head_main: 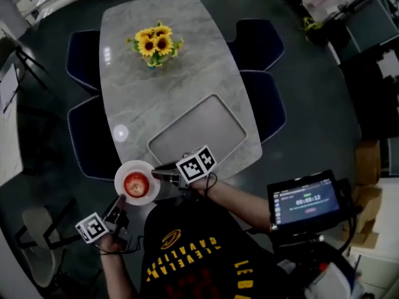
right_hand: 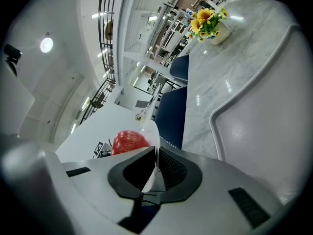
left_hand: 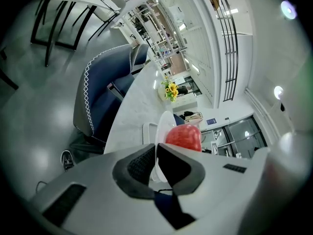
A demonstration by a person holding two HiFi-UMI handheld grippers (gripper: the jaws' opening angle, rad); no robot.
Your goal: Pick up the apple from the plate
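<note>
A red apple (head_main: 136, 184) lies on a small white plate (head_main: 123, 170) that is held in the air just off the near left corner of the marble table (head_main: 187, 55). My left gripper (head_main: 121, 199) is shut on the plate's near rim. From the right side, my right gripper (head_main: 156, 172) is shut on the rim too. In the left gripper view the jaws (left_hand: 156, 151) pinch the thin plate edge (left_hand: 164, 124), with the apple (left_hand: 184, 136) just beyond. The right gripper view shows its jaws (right_hand: 157, 154) clamped on the plate (right_hand: 152, 131), the apple (right_hand: 129, 141) to their left.
A grey tray (head_main: 199, 129) lies on the table's near end and a vase of sunflowers (head_main: 156, 44) stands at the far end. Dark blue chairs (head_main: 87, 139) flank the table. A screen on a stand (head_main: 305, 201) is at my right.
</note>
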